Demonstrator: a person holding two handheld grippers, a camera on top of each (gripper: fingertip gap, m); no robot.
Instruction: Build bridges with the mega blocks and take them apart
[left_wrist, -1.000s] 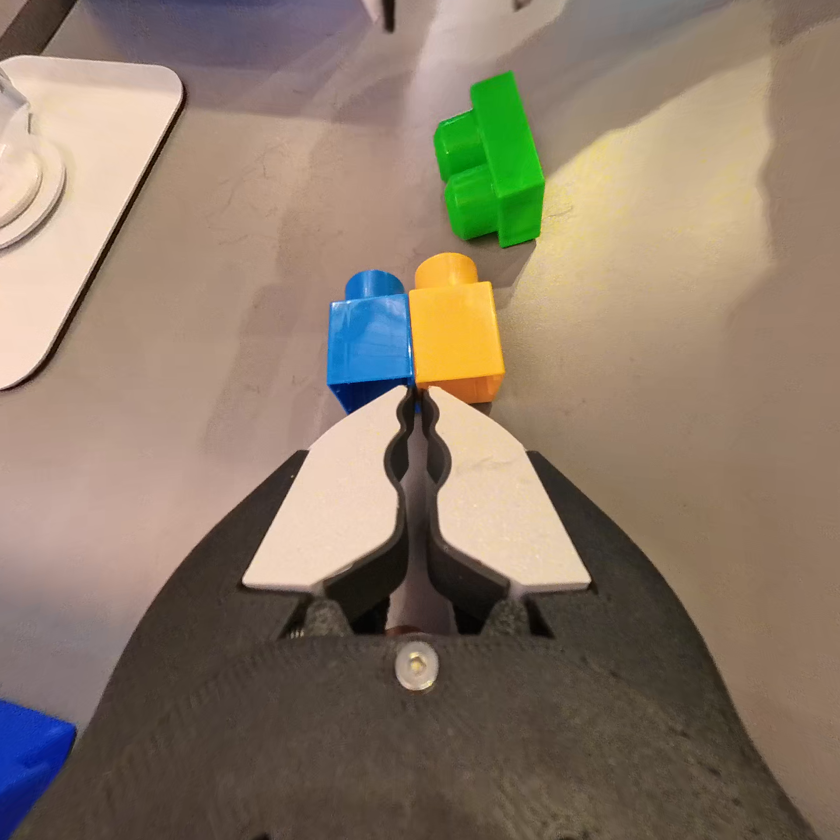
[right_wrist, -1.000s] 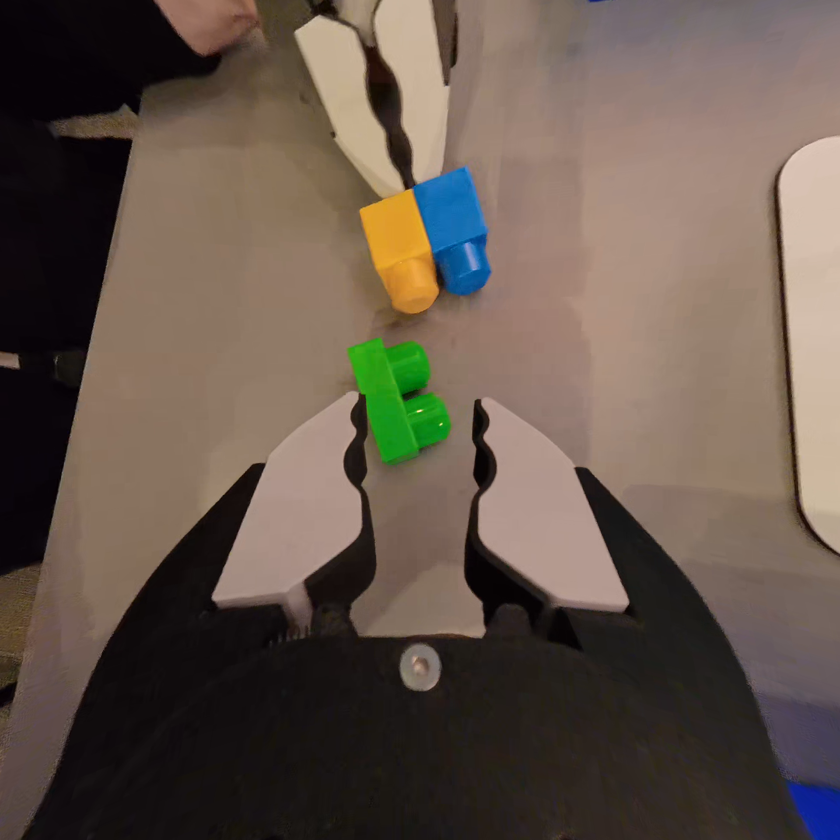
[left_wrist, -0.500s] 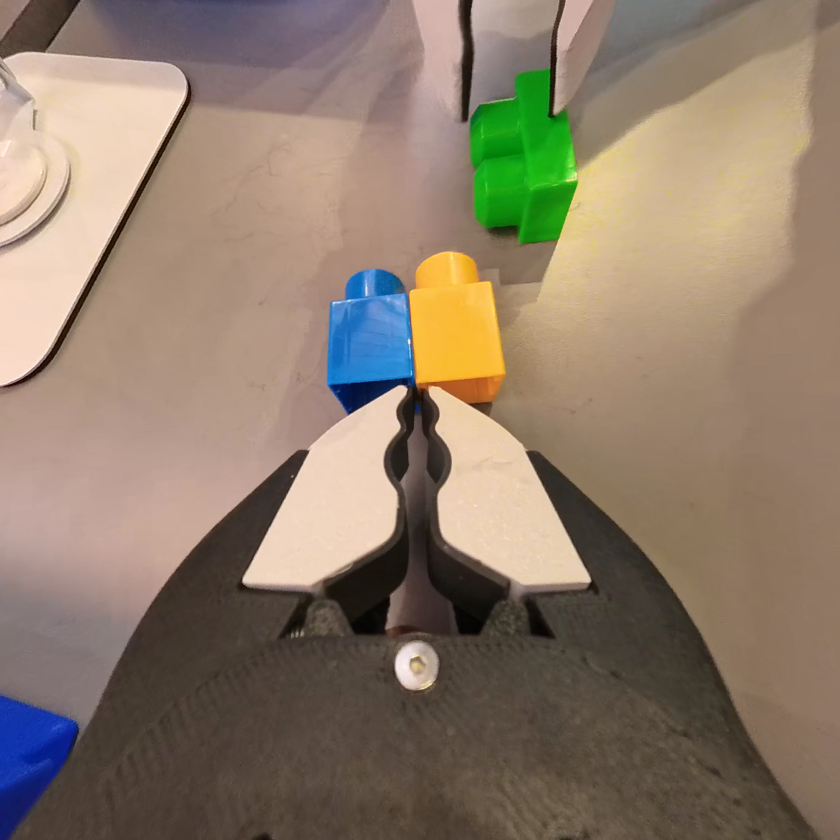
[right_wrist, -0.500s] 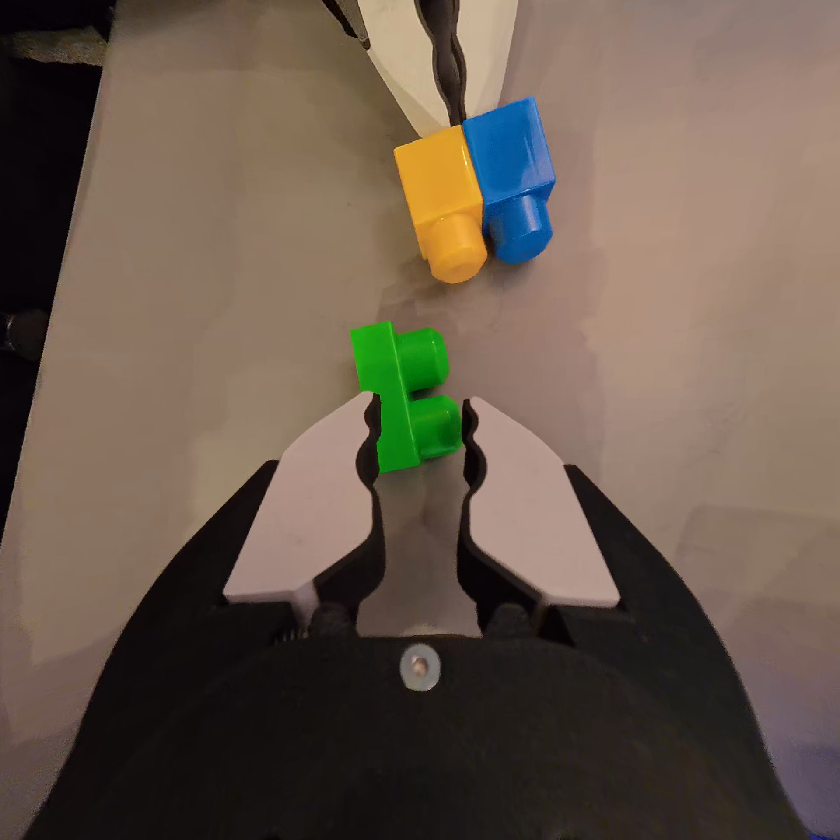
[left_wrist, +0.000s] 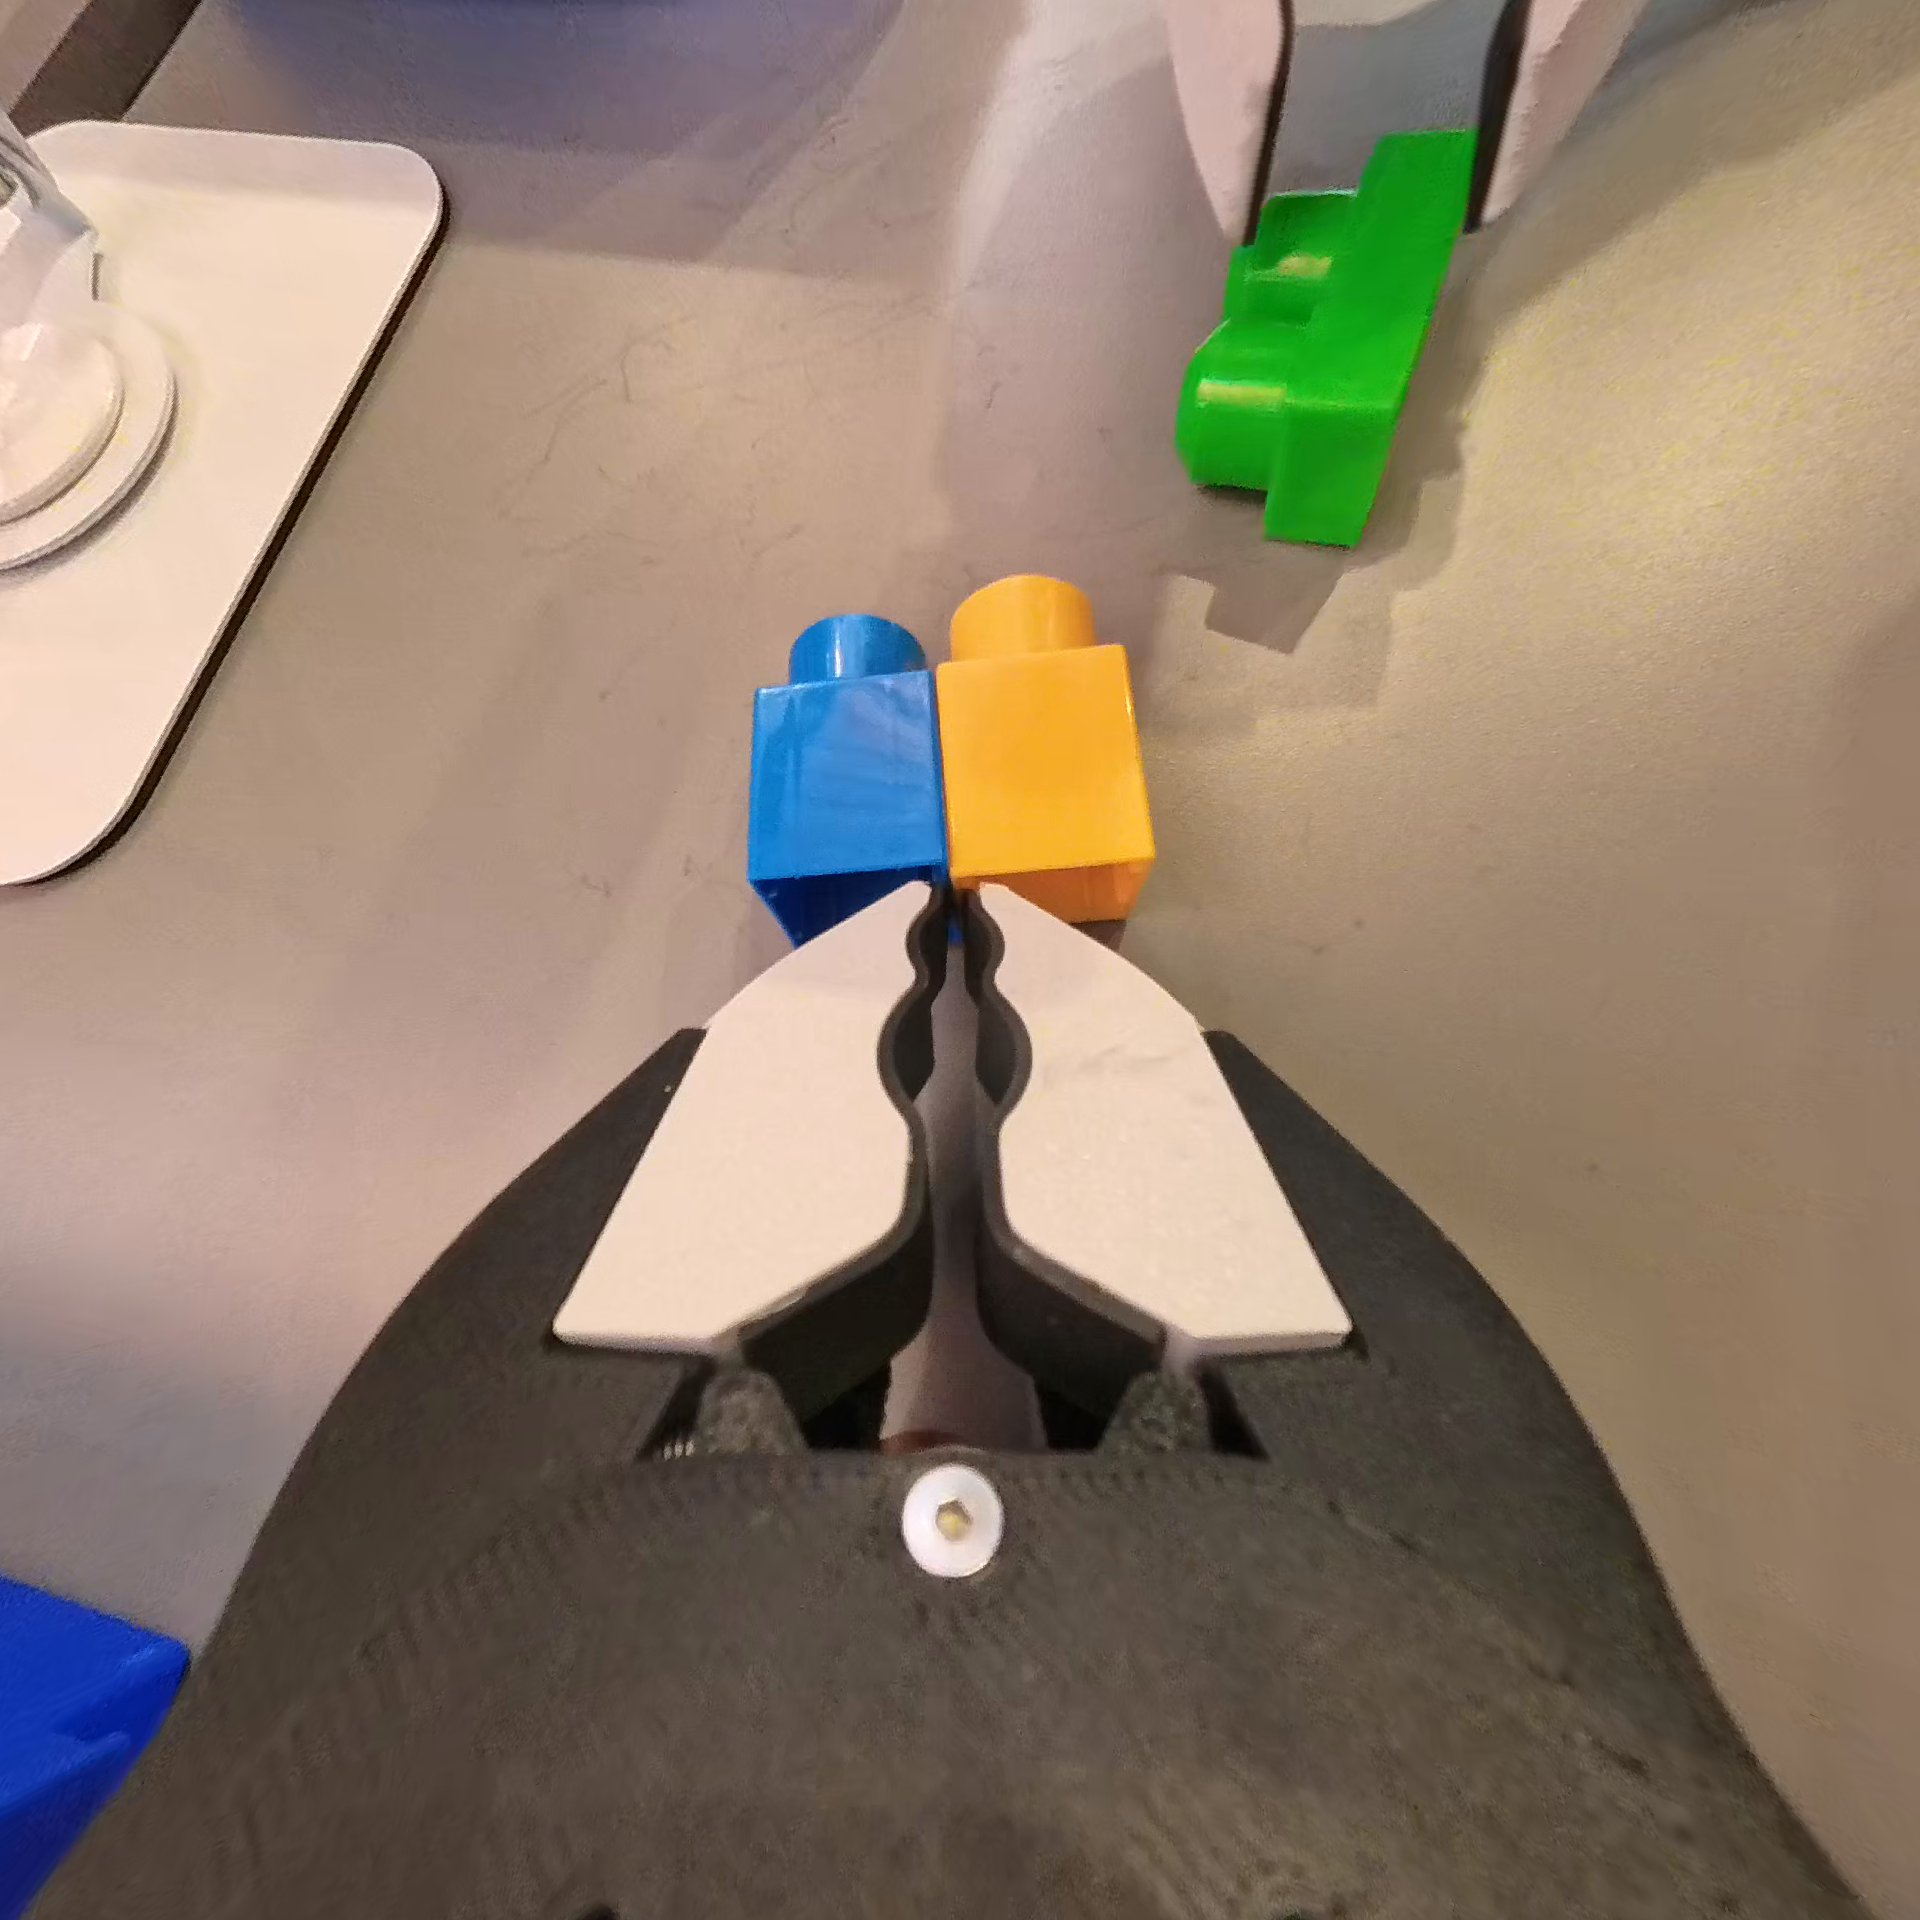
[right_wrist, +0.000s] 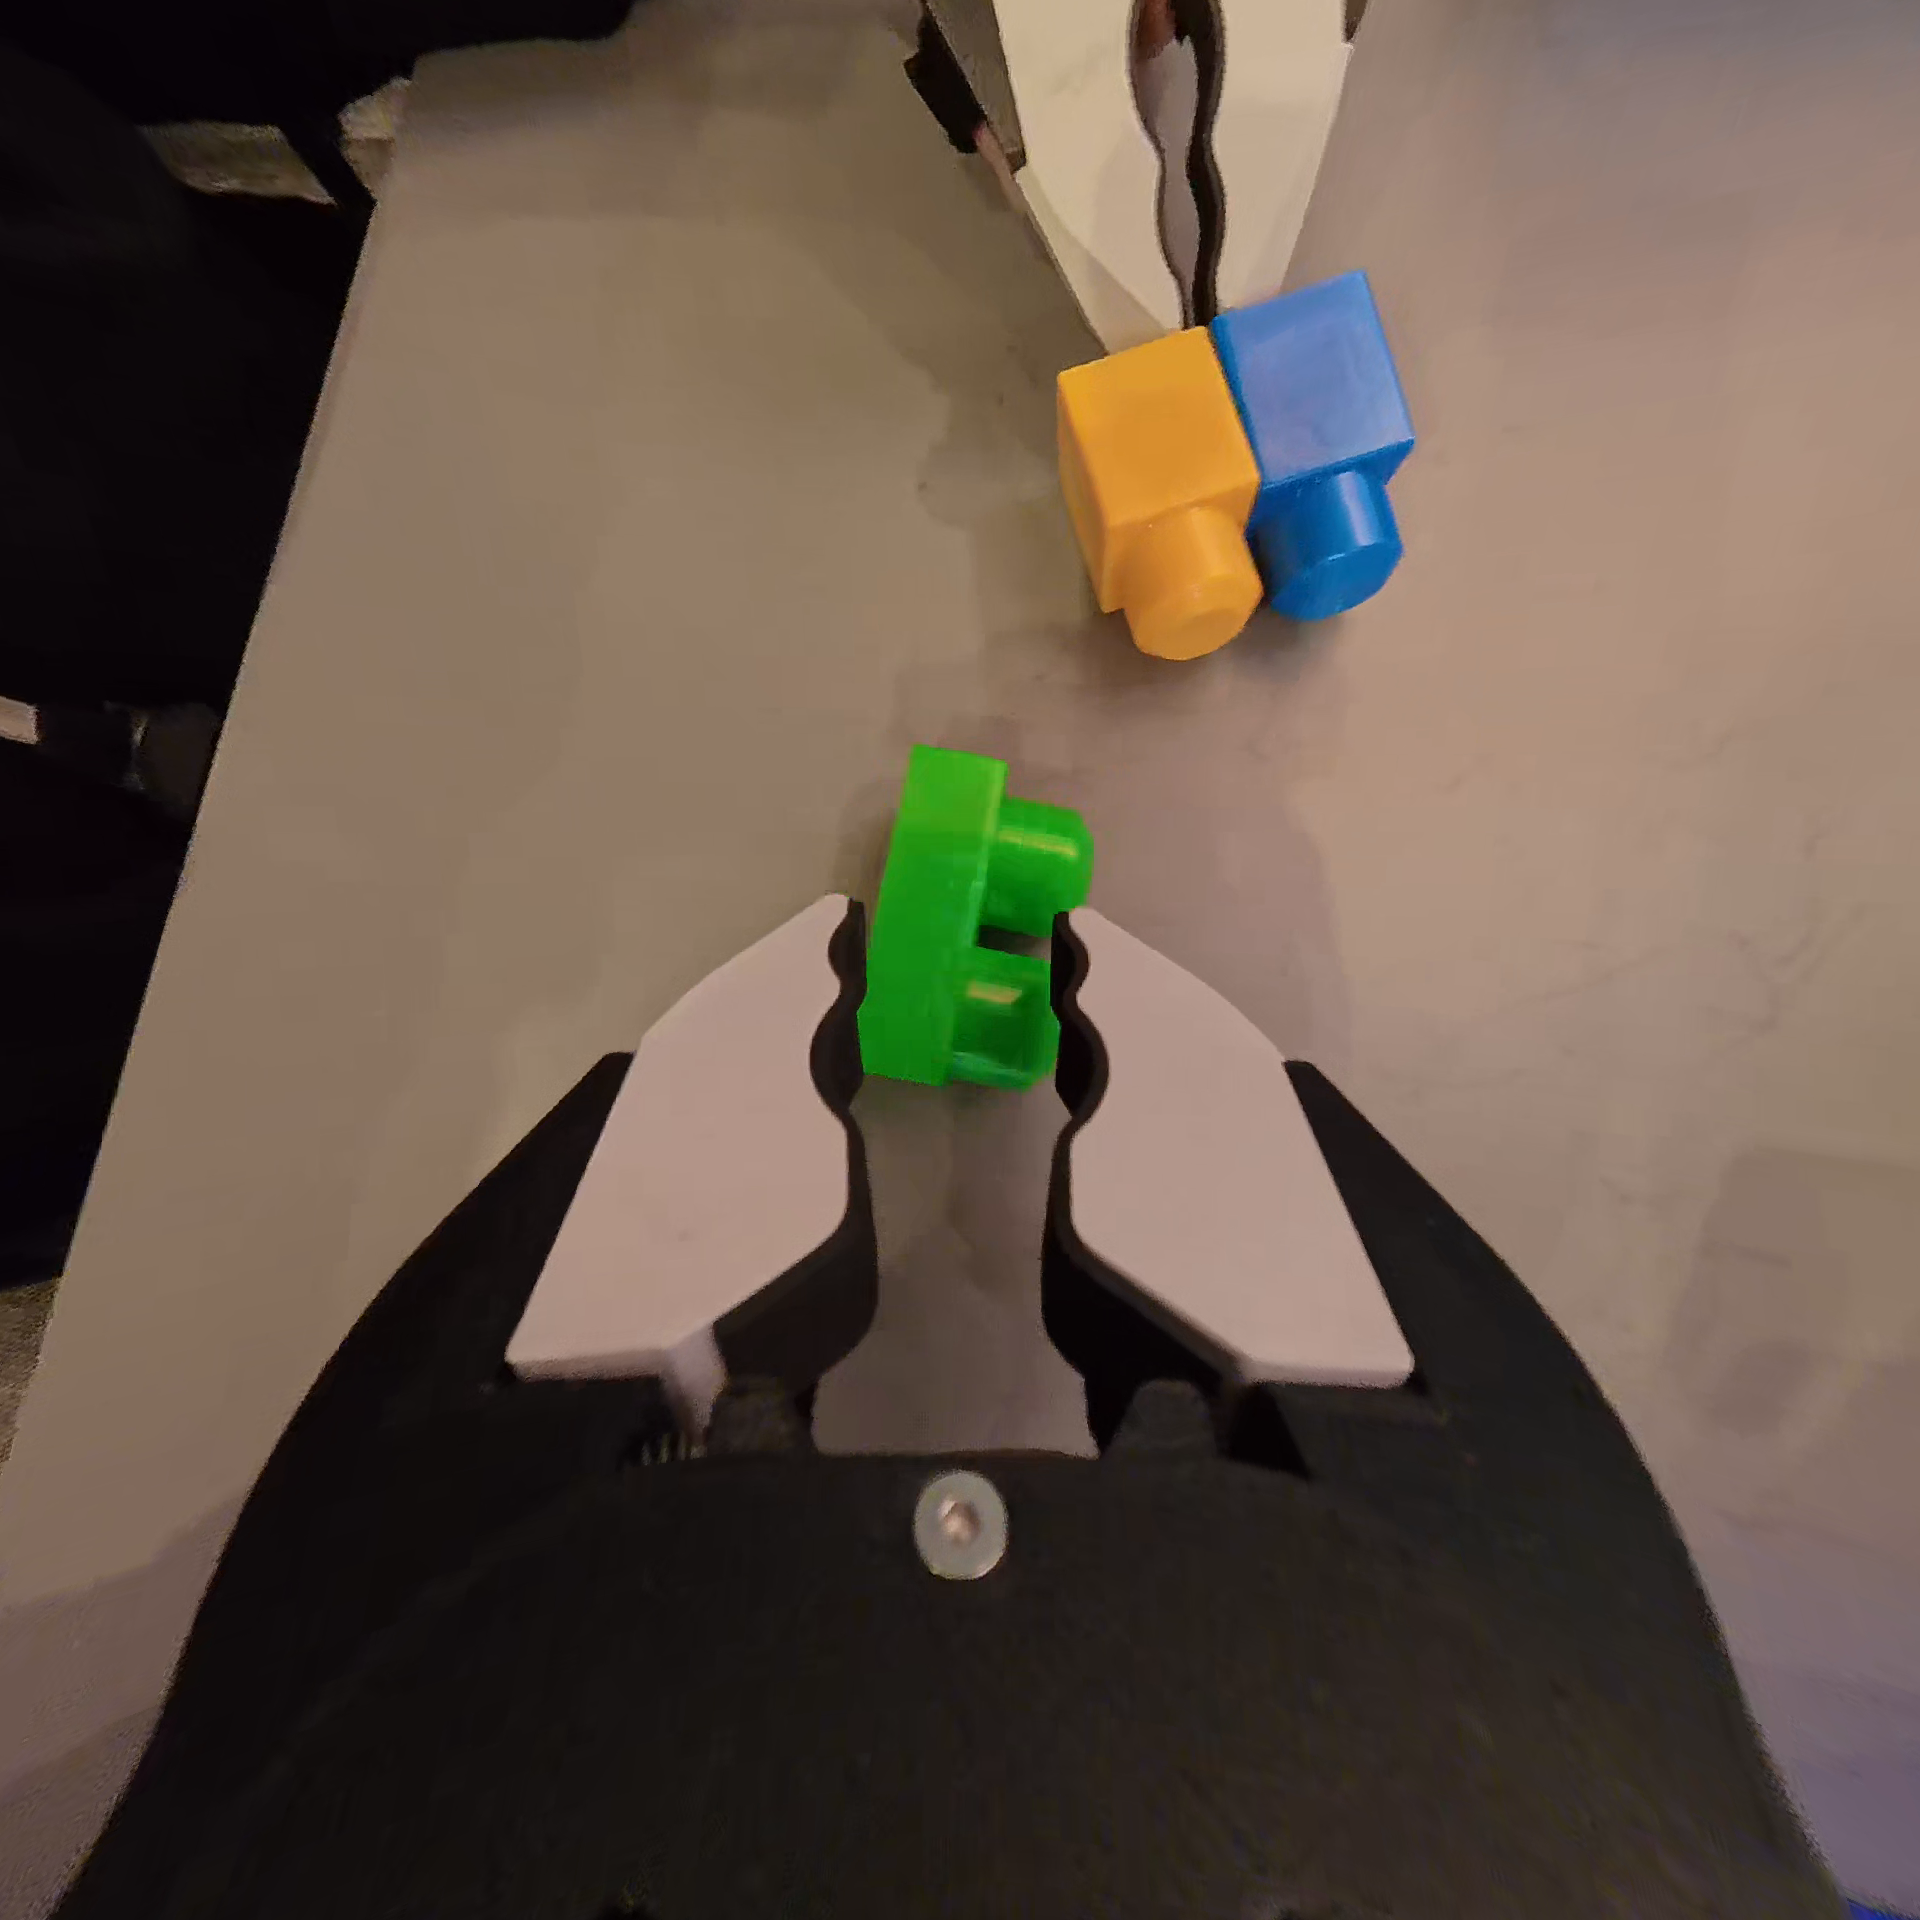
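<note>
the right tool (right_wrist: 956, 997) is seen clamped on a green two-stud block (right_wrist: 935, 935); one pad is pressed against the block's flat base, the other against the end of the nearer stud; the farther stud juts out beyond the fingertips; in the left wrist view the same green block (left_wrist: 1340, 343) is seen at 1 o'clock, raised clear of the grey surface (left_wrist: 1558, 935), with its shadow cast on the surface below it.

the left tool (left_wrist: 951, 914) is drawn nearly shut, with only a narrow slot left between its wavy pads; its tips are set against the open ends of a blue single-stud block (left_wrist: 842, 779) and an orange single-stud block (left_wrist: 1039, 769); a sliver of blue is seen between the tips, but whether the adjoining walls are pinched cannot be told; the two blocks lie on their sides, touching along one face, blue toward 11 o'clock and orange toward 1 o'clock of the tips, studs pointed away at 12 o'clock.

in the right wrist view the pair is found at 1 o'clock, well apart from the green block.

a white rounded tray (left_wrist: 260, 395) is seen at 10 o'clock in the left wrist view, with a clear glass object (left_wrist: 42, 343) upon it; a blue box corner (left_wrist: 62, 1714) lies at 8 o'clock.
</note>
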